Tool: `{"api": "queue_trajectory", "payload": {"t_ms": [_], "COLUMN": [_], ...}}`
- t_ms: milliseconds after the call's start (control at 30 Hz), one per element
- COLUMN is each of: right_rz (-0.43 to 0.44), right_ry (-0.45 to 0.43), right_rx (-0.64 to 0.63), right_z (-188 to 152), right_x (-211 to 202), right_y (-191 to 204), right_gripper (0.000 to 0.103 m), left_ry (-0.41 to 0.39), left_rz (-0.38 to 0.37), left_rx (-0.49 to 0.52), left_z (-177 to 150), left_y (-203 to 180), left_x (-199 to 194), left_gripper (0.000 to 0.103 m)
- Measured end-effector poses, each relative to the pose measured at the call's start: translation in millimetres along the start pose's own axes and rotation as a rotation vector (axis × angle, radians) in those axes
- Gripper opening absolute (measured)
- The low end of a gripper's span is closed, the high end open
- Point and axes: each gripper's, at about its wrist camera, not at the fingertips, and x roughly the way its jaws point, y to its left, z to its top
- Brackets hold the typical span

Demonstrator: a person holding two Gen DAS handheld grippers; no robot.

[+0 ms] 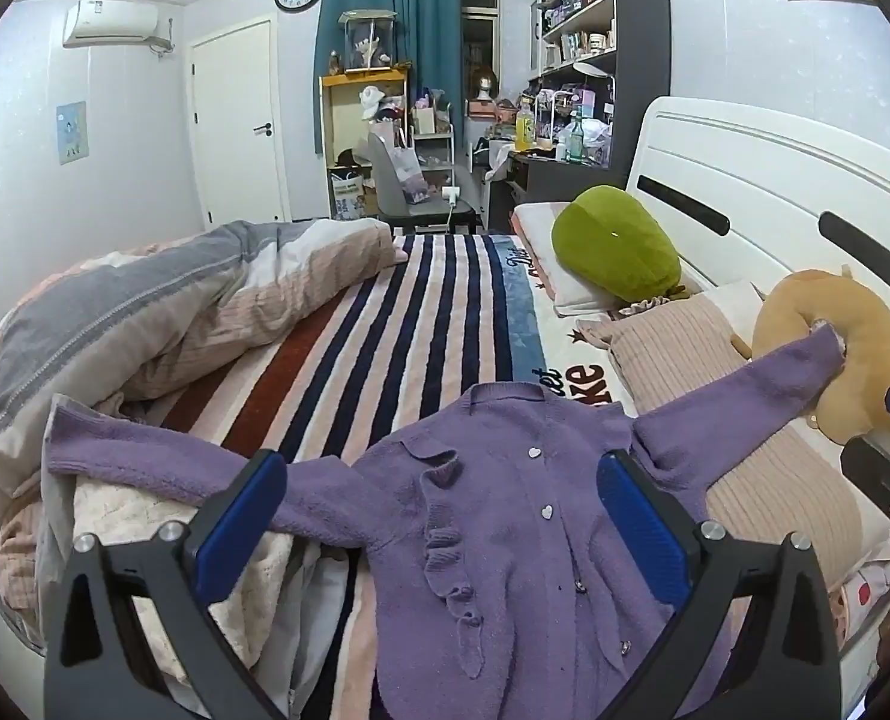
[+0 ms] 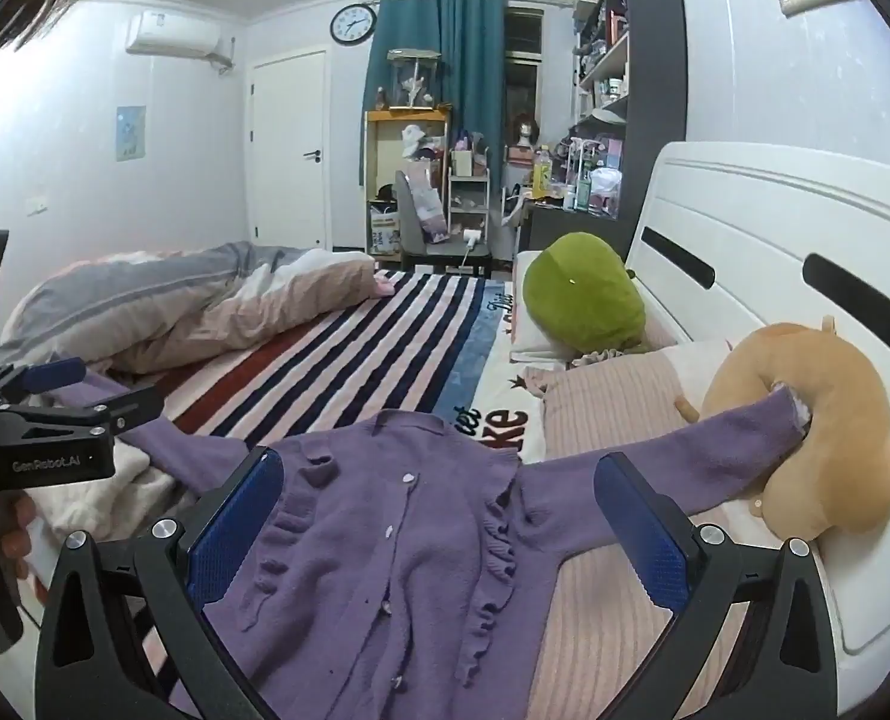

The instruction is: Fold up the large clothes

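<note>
Seemingly unobstructed: cardigan (image 1: pixel 505 540) edges, both sleeves outspread.

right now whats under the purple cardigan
The purple cardigan lies on the striped blanket; one sleeve rests on the pink ribbed pillow, the other on the rumpled duvet. Anything beneath its body is covered.

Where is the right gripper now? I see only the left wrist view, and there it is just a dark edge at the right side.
Observer: The right gripper hangs over the purple cardigan, jaws wide open, nothing pinched.
Operator: What lies between its fingers?
Observer: The buttoned front, up to the root of the sleeve that reaches the tan plush.
Operator: Does my left gripper show from the side?
Observer: Yes. The left gripper is at the far left, open, by the other sleeve's end, with a hand on its handle. Whether it touches the sleeve I cannot tell.
</note>
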Motion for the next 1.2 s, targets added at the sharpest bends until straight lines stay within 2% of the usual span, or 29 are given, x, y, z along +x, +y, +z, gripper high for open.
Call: {"api": "queue_trajectory", "payload": {"t_ms": [1200], "right_rz": [0.015], "right_ry": [0.003], "right_rx": [0.026], "right_z": [8], "right_x": [1], "right_y": [-4], "right_gripper": [0.103], "left_ry": [-0.011], "left_rz": [-0.008], "left_rx": [-0.012], "left_z": [15], "left_y": [0], "left_x": [-9], "left_gripper": [0.102]}}
